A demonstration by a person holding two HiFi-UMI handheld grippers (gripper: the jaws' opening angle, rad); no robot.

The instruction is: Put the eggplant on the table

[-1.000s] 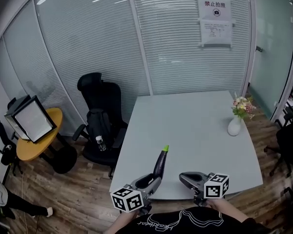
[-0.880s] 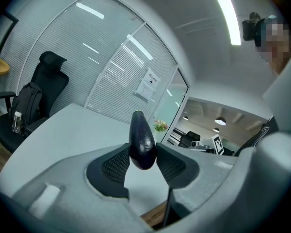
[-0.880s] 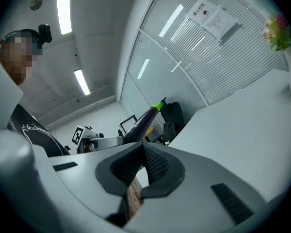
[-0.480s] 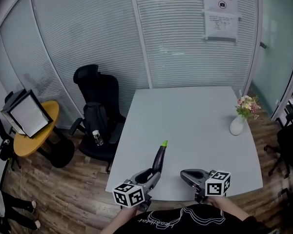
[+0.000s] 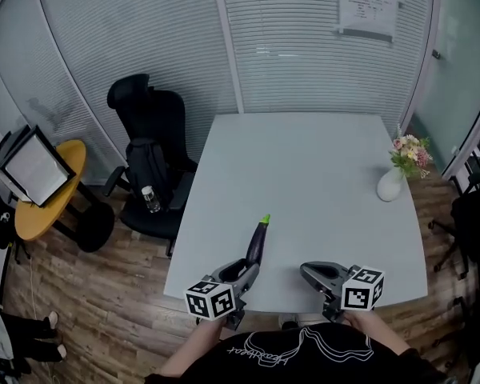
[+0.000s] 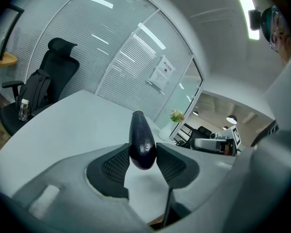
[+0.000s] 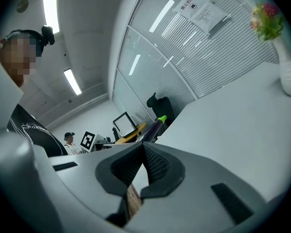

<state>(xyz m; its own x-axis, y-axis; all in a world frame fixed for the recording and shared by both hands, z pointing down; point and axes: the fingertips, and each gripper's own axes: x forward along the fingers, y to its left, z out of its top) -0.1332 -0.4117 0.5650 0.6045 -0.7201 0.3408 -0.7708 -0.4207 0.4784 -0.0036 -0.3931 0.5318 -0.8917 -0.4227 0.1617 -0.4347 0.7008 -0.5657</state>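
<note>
Since a second ago the left gripper [image 5: 244, 272] has sunk with the eggplant [image 5: 257, 245] towards the near edge of the worktop [image 5: 304, 158]. The right gripper [image 5: 314, 273] has dropped a little beside it. The head view now looks more steeply down, so more of the worktop shows.

The left gripper is clamped on the eggplant's thick dark end, with both ribbed pads pressing on its sides. The eggplant points forward and away from the person, green stem end out in front. It hangs over the near left part of the worktop. In the left gripper view pale surface shows under it, so it appears to be held clear, not resting.

The right gripper has its jaws drawn together at the tips and nothing between them. It hovers just beside the left one over the near edge and seems to have no part in the carrying.

In my judgement the task is well along but unfinished. The eggplant is picked up and brought over the worktop. What remains is to lower it until it lies on the surface, open the jaws and draw the gripper back. The ground ahead is bare, and the vase of flowers [image 5: 390, 184] stands well apart at the far right.
</note>
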